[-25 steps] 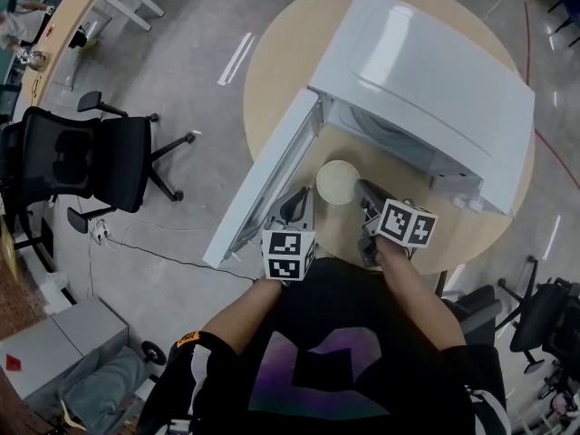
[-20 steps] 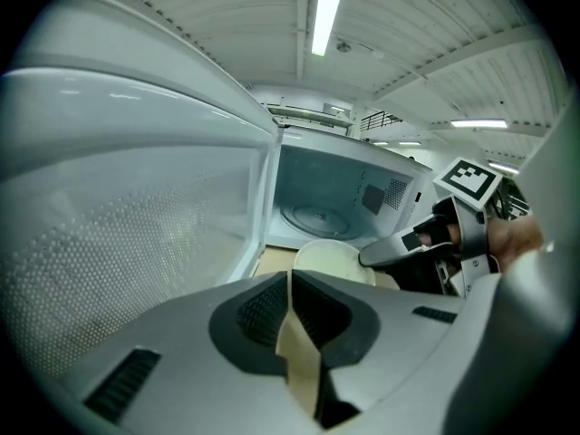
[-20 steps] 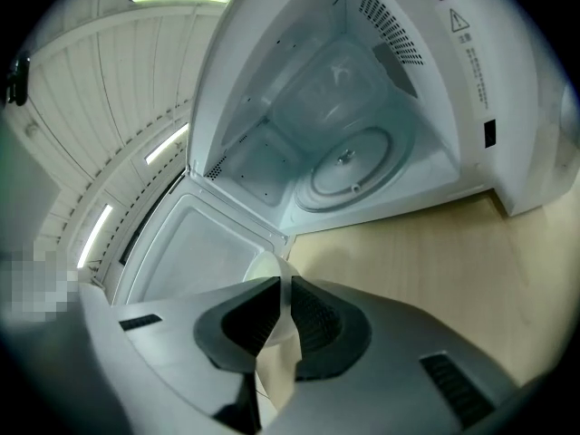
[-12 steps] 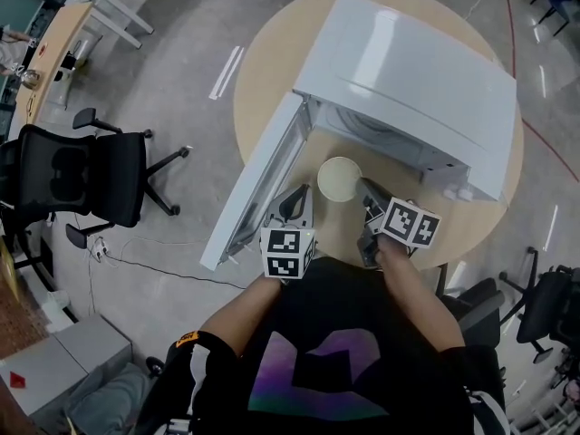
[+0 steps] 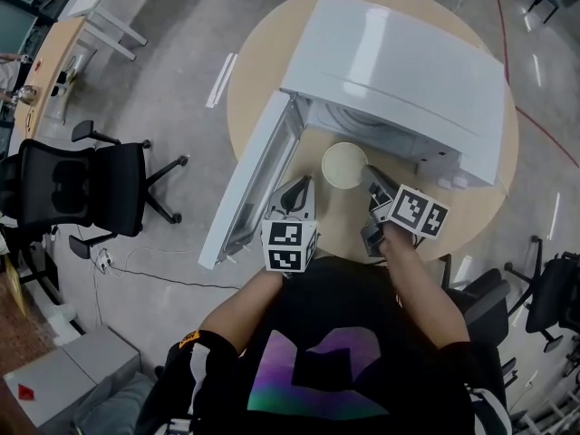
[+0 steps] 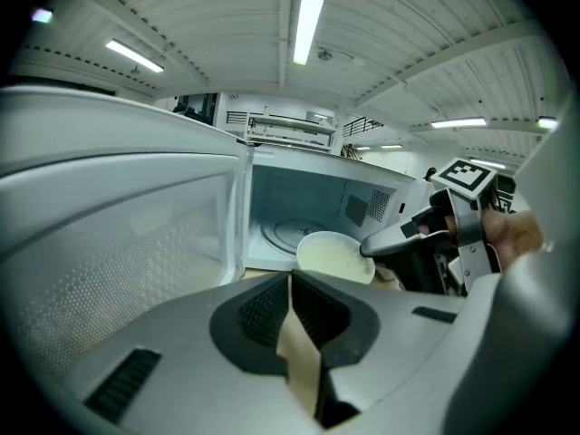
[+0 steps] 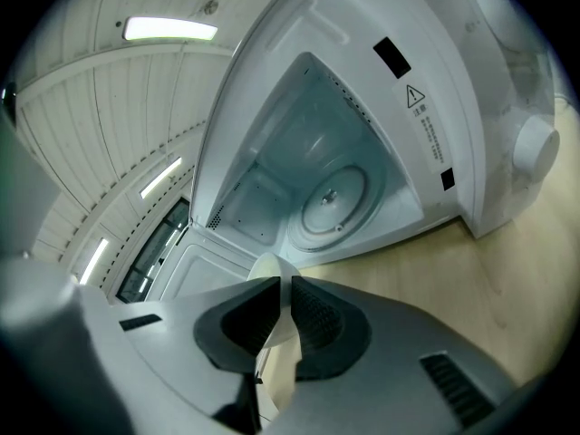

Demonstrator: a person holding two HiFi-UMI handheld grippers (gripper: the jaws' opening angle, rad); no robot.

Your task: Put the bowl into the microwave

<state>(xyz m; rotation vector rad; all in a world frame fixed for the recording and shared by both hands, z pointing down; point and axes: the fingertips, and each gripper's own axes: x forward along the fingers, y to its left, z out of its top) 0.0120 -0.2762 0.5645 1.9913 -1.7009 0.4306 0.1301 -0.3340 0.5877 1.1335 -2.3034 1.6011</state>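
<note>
1. Right gripper (image 7: 279, 284): fingers (image 7: 317, 320) closed on the rim of the bowl (image 5: 344, 164). The bowl is over the bench (image 5: 340, 225) at the mouth of the microwave (image 5: 399, 71), not yet inside.
2. The rim grip puts the bowl's body ahead of the fingers, so it can likely enter first. The turntable (image 7: 331, 198) lies straight ahead.
3. Left gripper (image 6: 290, 284): fingers (image 6: 263, 311) closed on nothing, beside the open door (image 5: 249, 184), apparently clear of the bowl's path.

Round wooden table (image 5: 258, 62), black office chair (image 5: 72, 184) nearby on grey floor (image 5: 172, 62)
</note>
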